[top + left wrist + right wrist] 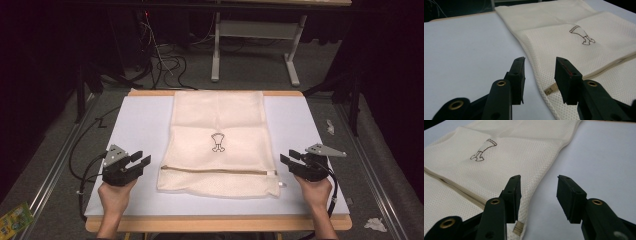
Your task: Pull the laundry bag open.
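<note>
Mesh bag (pixel 218 142) lies flat mid-desk, zipper (pixel 217 171) closed, near the front edge. Left gripper (pixel 139 160) and right gripper (pixel 288 159) flank it, jaws released, nothing held. Laying-out looks done; only withdrawal seems left.

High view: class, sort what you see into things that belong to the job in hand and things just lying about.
Belongs to the job:
mesh bag
zip
left gripper, open
right gripper, open

Just lying about:
green packet
crumpled paper
cables
grey stand
</note>
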Demonstrator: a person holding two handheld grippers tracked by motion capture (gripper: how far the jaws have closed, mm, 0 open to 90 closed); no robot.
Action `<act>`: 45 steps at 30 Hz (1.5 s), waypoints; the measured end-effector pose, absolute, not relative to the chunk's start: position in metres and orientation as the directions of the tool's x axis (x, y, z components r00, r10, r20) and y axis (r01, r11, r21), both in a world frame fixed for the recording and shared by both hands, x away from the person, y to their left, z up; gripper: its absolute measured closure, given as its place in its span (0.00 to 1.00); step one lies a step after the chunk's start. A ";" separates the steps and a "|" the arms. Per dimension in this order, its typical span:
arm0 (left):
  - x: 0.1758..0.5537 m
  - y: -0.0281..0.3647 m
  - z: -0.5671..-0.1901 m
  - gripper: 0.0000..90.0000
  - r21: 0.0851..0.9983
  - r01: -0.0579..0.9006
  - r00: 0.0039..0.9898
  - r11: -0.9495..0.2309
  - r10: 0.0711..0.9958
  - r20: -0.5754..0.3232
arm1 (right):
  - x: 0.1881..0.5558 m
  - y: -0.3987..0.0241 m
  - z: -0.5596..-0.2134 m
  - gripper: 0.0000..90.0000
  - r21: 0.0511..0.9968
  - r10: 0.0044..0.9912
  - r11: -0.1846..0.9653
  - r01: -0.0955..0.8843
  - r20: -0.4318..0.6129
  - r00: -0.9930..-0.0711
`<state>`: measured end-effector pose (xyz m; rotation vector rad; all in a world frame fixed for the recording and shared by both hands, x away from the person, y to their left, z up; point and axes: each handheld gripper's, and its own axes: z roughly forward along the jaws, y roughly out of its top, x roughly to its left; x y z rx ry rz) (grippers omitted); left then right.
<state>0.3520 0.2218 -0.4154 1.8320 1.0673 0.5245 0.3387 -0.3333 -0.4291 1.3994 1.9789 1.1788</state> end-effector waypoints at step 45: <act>0.380 0.245 -0.455 0.57 0.855 0.512 0.382 -0.083 0.914 -0.140 | 0.341 -0.387 -0.453 0.64 0.849 0.967 -0.019 0.529 0.150 -0.205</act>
